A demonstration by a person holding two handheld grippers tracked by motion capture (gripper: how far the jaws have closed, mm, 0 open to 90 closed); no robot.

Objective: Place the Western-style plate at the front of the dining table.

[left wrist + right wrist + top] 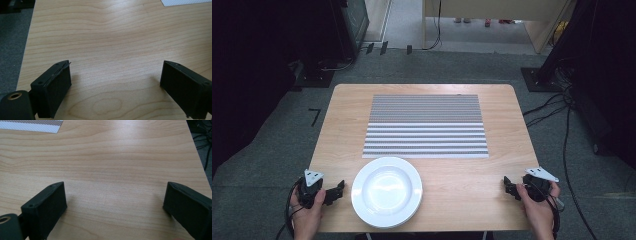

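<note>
Looking like nothing's started yet: left gripper (337, 190) and right gripper (508, 186) are resting wide apart and empty on the table (462, 190). White plate (386, 191) is sitting at 6 o'clock, striped placemat (426, 126) just beyond at 12. Guessing the left one goes for the rim next.

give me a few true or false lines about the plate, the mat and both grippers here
1. The white plate sits on the striped mat. False: it rests on the bare table, just in front of the mat.
2. The left gripper is open and holds nothing. True.
3. The right gripper is clamped on the plate's rim. False: it is open, well apart from the plate.
4. The plate is empty. True.
5. The plate lies nearer the left gripper. True.
</note>
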